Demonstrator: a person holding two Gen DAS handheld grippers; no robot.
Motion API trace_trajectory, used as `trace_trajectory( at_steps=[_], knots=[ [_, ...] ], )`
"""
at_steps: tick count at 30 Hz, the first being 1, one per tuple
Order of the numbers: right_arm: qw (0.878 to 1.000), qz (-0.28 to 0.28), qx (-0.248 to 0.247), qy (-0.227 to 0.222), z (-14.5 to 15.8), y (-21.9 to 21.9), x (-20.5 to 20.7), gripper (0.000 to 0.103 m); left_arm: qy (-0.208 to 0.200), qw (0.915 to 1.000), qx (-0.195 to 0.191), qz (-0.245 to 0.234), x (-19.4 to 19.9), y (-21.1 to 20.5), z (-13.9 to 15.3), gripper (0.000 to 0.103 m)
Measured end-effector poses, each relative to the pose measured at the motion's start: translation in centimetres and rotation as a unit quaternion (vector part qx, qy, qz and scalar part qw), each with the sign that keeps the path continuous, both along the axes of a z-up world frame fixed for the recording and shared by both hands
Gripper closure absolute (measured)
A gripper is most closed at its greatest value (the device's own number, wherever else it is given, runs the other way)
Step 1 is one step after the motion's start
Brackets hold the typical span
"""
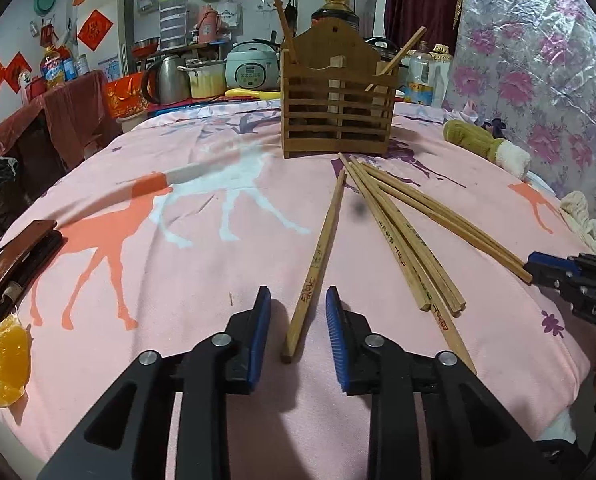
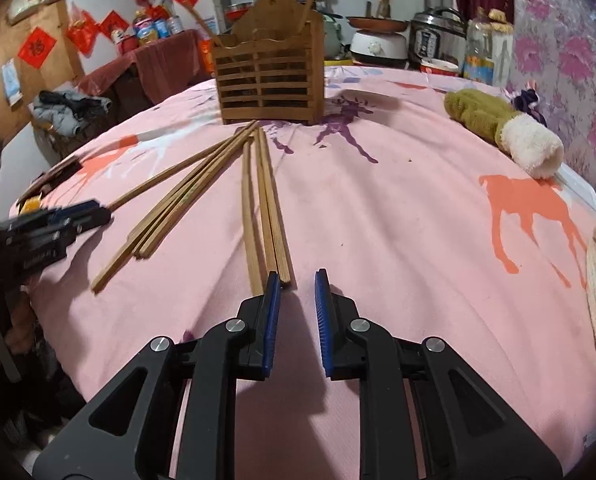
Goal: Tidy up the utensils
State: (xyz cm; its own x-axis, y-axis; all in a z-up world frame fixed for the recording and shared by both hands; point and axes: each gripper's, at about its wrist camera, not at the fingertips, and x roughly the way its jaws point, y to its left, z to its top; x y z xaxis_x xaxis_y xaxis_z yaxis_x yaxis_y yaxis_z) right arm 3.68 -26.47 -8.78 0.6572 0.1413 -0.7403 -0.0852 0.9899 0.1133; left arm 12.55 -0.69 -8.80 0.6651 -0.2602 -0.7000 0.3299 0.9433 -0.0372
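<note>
- Two chopsticks are already standing in the holder (image 1: 337, 92); the rest are still lying loose on the cloth (image 1: 178, 280) before it.
- Loose chopsticks (image 2: 266, 208): seven countable, though overlap is making that unsure.
- Left gripper (image 1: 298, 336) is gaping around a lone chopstick (image 1: 317, 264), not gripping.
- Right gripper (image 2: 296, 320) is hovering parted, empty, beside three stick ends.

I see a slatted wooden holder (image 1: 336, 114) upright at top center, two chopsticks leaning inside. Below it, loose wooden chopsticks (image 1: 401, 228) fan out flat across the pink cloth.
</note>
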Motion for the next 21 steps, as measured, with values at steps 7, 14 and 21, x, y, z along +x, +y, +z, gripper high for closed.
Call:
trace_trajectory(
  at_steps=[7,14,21],
  knots=[
    [1.000,0.014,-0.015,-0.016,0.2,1.6,-0.3,0.097,-0.005,1.0000,0.004,-0.003,-0.2,-0.2,-0.1,0.076],
    [0.998,0.004,0.018,-0.059,3.0,-0.2,-1.8,0.097,-0.007,0.9997,-0.022,0.013,0.1,1.2,1.0,0.093],
    [0.994,-0.005,0.026,-0.103,7.2,-0.7,-0.9,0.097,-0.030,0.9986,-0.040,0.016,0.7,1.8,4.7,0.100]
  ],
)
